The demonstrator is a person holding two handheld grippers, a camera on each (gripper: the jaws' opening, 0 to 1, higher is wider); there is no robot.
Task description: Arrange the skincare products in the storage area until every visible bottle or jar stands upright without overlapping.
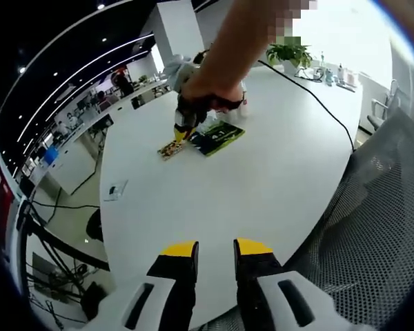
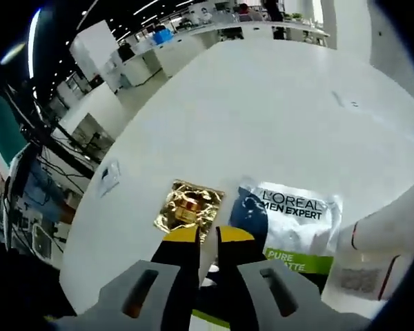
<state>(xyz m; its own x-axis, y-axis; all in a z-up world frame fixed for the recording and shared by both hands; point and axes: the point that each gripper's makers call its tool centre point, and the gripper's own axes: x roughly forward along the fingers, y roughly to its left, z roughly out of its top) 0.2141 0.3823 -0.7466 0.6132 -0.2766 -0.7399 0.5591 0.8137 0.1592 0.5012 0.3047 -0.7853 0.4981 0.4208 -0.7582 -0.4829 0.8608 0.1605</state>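
Observation:
A gold foil sachet (image 2: pixel 188 207) lies flat on the white table (image 2: pixel 262 103), also seen as the gold sachet (image 1: pixel 170 148). Beside it lies a L'Oreal Men Expert packet (image 2: pixel 293 221), the dark and green packet (image 1: pixel 217 136). A white tube-like item (image 2: pixel 386 224) lies at the right edge. My right gripper (image 2: pixel 208 236) hovers just short of the sachet's near corner, jaws a narrow gap apart with nothing between them. A hand holds that right gripper (image 1: pixel 181 134) over the sachet. My left gripper (image 1: pixel 215 248) stands open over the near table edge, far from the products.
A black cable (image 1: pixel 317 100) runs across the table towards a potted plant (image 1: pixel 290 52) and small items at the far end. A mesh chair (image 1: pixel 379 227) stands at the right. A small socket plate (image 1: pixel 115 189) sits near the table's left edge.

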